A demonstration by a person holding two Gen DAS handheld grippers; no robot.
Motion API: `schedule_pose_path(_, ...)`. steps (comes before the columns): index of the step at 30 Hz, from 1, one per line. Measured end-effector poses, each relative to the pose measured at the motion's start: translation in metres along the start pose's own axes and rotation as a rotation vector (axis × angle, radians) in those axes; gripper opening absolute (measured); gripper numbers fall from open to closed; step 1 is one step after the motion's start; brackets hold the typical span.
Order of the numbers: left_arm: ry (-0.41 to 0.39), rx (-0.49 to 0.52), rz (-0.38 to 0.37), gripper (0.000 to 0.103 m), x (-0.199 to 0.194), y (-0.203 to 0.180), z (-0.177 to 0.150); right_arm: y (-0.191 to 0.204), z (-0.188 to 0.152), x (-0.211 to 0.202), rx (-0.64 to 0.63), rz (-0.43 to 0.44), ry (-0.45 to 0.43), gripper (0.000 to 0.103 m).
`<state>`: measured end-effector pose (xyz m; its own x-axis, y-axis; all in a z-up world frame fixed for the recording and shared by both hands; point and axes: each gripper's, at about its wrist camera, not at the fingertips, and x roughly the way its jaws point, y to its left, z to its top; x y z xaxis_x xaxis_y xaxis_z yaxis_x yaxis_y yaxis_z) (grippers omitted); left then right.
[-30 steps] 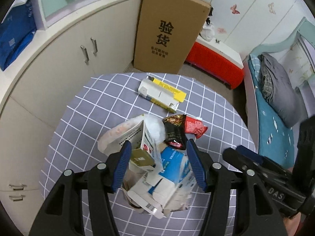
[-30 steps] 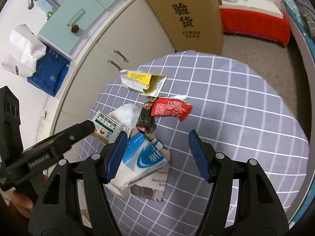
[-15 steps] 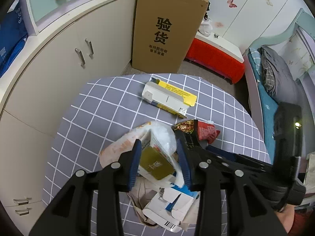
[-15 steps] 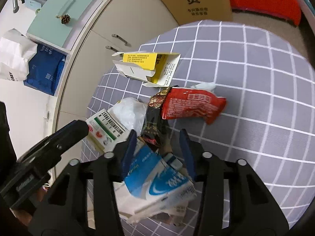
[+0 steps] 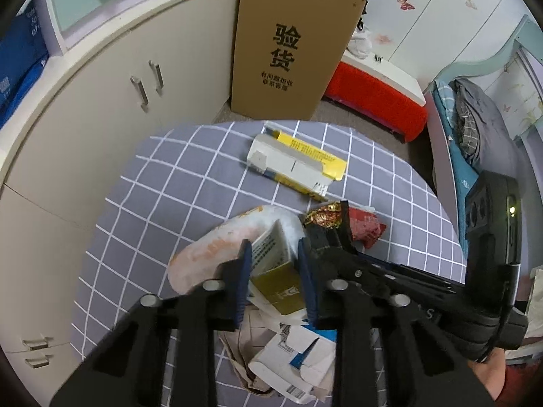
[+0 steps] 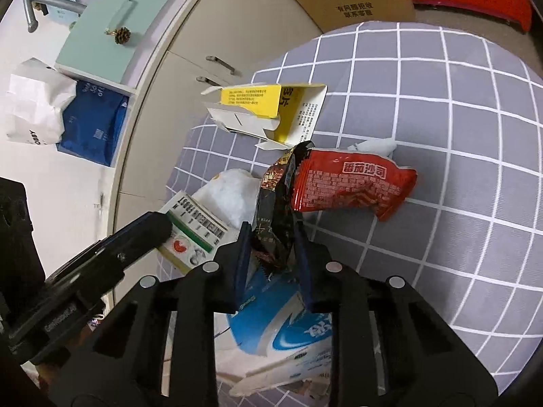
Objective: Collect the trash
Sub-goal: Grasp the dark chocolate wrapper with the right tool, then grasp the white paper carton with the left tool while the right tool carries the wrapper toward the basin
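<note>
Two grippers pinch trash near the counter's near edge. Left gripper [image 5: 274, 271]: jaws, just closing, clamp the gold-and-white carton [image 5: 276, 271]. Right gripper [image 6: 271, 251]: jaws, also just closing, squeeze the dark wrapper [image 6: 273, 217] beside the red sachet [image 6: 349, 186]. Both point steeply down.

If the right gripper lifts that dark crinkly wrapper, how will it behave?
The dark wrapper looks like thin crumpled foil, so probably very light and floppy, drooping from the right gripper. Its glossy film may slip. It overlaps the red sachet, which might shift.
</note>
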<state>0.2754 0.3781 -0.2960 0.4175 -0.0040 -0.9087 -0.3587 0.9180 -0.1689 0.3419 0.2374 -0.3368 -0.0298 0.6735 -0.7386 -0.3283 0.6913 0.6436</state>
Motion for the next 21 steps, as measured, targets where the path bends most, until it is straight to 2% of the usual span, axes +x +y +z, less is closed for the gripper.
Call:
schedule_pose_path(12, -0.104, 0.021, -0.010, 0.005, -0.059, -0.034, -0.003, 0.002, -0.015, -0.055, -0.017, 0.056, -0.059, 0.023)
schedule_pose_path(18, -0.154, 0.052, -0.031, 0.005, -0.092, -0.081, -0.007, -0.018, -0.041, -0.112, -0.006, 0.064, -0.123, 0.023)
schedule_pose_path(21, -0.171, 0.093, -0.056, 0.005, -0.103, -0.123, -0.013, -0.038, -0.049, -0.149, 0.013, 0.057, -0.166, 0.023)
